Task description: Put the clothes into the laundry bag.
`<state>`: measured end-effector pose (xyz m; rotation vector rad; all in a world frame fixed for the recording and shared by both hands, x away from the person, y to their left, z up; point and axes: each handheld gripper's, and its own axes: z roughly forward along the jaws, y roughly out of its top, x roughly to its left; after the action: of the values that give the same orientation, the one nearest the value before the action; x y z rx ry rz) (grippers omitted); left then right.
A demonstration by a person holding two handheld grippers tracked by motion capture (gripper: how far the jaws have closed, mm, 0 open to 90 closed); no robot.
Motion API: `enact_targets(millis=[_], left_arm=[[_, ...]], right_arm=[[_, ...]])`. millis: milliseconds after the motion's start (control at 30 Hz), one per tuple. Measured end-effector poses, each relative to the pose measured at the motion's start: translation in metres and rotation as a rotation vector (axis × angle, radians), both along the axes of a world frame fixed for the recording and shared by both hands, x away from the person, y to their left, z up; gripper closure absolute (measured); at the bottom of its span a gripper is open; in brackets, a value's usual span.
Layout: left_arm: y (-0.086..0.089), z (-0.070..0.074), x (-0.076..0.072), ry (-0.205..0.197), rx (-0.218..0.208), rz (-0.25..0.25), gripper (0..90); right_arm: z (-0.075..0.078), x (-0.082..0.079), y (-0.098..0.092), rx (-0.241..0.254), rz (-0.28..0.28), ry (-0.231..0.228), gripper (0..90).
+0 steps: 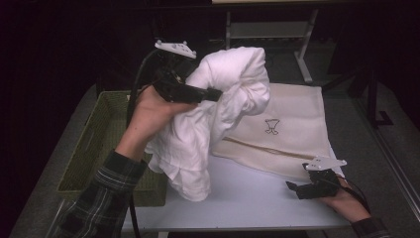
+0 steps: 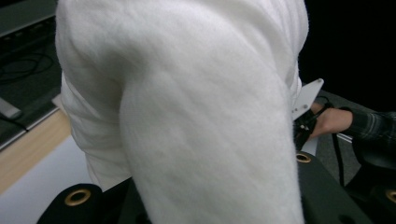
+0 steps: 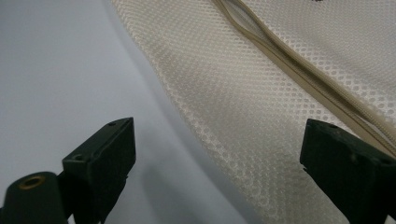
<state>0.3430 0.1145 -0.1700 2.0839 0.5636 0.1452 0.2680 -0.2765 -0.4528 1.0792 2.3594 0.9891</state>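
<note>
High view: white garment (image 1: 218, 114) was held bunched above the bench (image 1: 247, 198), clamped in the left gripper (image 1: 214, 93); right gripper (image 1: 293, 188) was rested by the mesh bag (image 1: 292, 124), green basket (image 1: 94, 144) at left | Left gripper view: garment (image 2: 196, 116) was seen between the jaws | Right gripper view: right gripper (image 3: 217, 149) was held apart, empty, over the mesh bag (image 3: 261, 93).

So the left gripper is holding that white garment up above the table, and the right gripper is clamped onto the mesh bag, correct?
Not quite. The left gripper does hold the white garment up above the table, but the right gripper is not clamped on the mesh bag. The right gripper view shows its jaws standing wide apart at the bag's edge, gripping nothing.
</note>
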Motion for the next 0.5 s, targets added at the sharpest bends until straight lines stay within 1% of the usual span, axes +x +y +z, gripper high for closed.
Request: enact_targets(millis=[33,200,333,400,500], left_arm=[[-0.004,-0.005,-0.002,0.010,-0.007,-0.010,66.0],[-0.018,-0.022,-0.010,0.023,0.003,-0.044,66.0],[-0.026,-0.041,-0.013,0.052,0.000,-0.061,66.0],[-0.030,-0.052,-0.014,0.063,0.008,-0.066,66.0],[-0.035,-0.069,-0.016,0.071,0.033,-0.069,65.9]], right_arm=[[0.000,0.000,0.000,0.000,0.000,0.000,9.8],[0.000,0.000,0.000,0.000,-0.002,0.003,9.8],[0.000,0.000,0.000,0.001,-0.001,0.003,9.8],[0.000,0.000,0.000,0.001,-0.001,0.002,9.8],[0.000,0.000,0.000,-0.001,0.002,0.002,9.8]])
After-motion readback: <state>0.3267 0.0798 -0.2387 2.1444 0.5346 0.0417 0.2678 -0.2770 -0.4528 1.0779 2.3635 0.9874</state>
